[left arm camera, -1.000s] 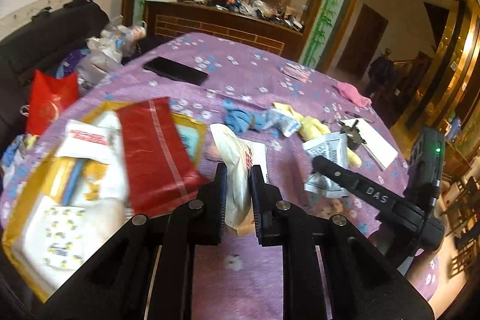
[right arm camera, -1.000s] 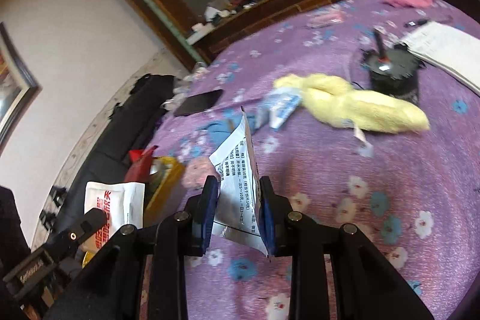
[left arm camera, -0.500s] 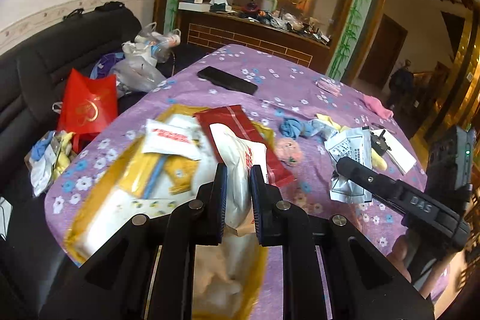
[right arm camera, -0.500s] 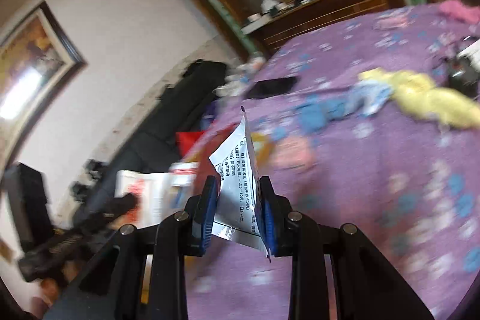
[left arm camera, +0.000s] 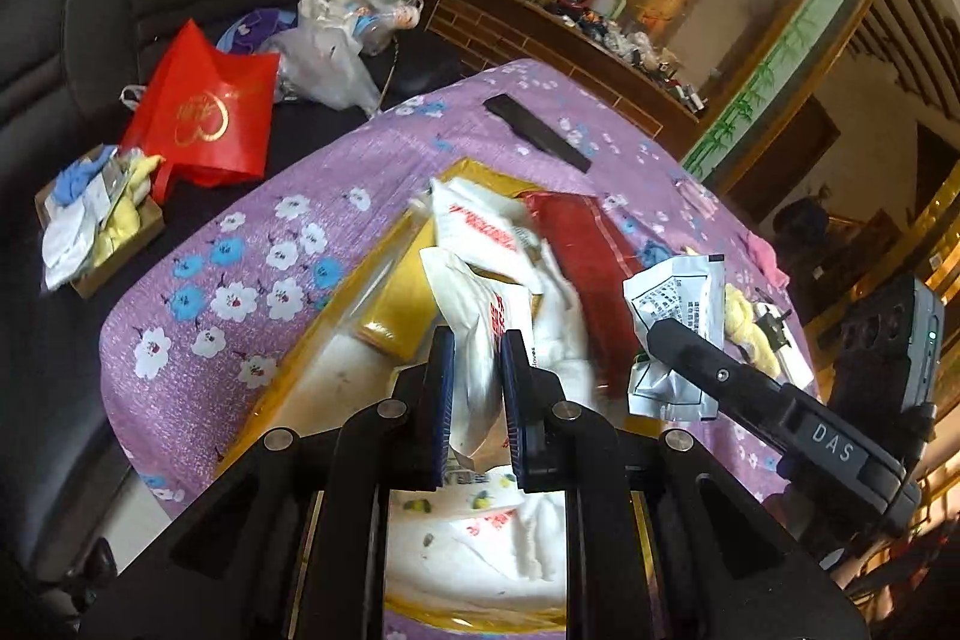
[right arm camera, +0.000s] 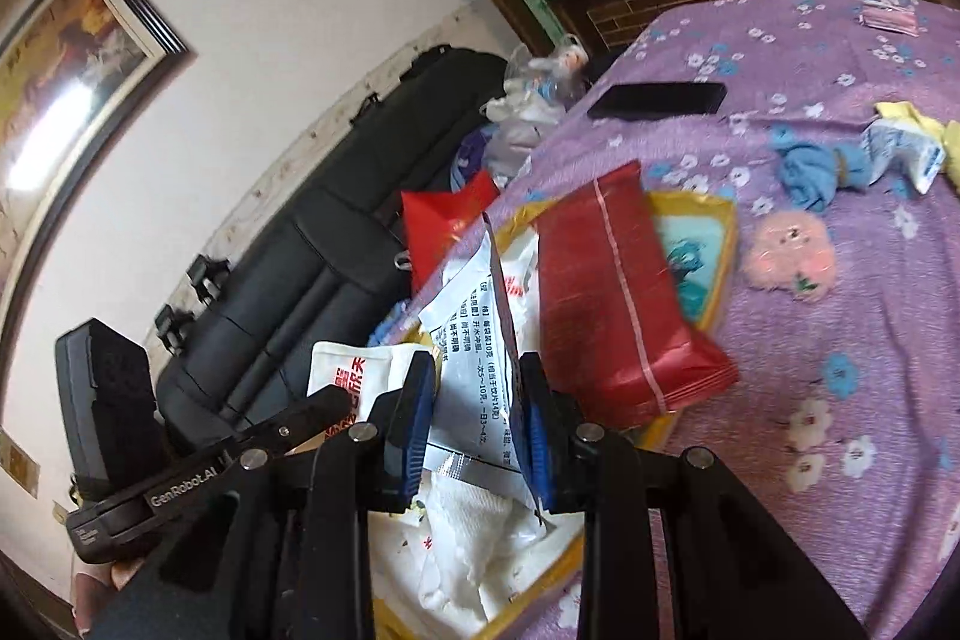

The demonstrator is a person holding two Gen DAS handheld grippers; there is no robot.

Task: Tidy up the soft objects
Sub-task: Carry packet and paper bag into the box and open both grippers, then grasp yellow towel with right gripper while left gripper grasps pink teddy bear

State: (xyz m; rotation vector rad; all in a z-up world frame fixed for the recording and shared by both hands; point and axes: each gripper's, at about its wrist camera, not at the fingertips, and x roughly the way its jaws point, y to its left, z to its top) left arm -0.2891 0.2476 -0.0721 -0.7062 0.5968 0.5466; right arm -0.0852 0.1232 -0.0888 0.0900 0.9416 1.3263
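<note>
In the left wrist view, the left gripper pinches a white pouch above the yellow tray on the worktop; lower it before letting go, I'd say. In the right wrist view, the right gripper, angled down, clamps a silver sachet over that tray.

Two grippers: the left gripper and the right gripper, each pinching one packet, a white packet and a silver sachet. On the worktop: one yellow tray, one red pouch across it, one black phone, one blue cloth beyond the tray. One red bag lies off the worktop.
</note>
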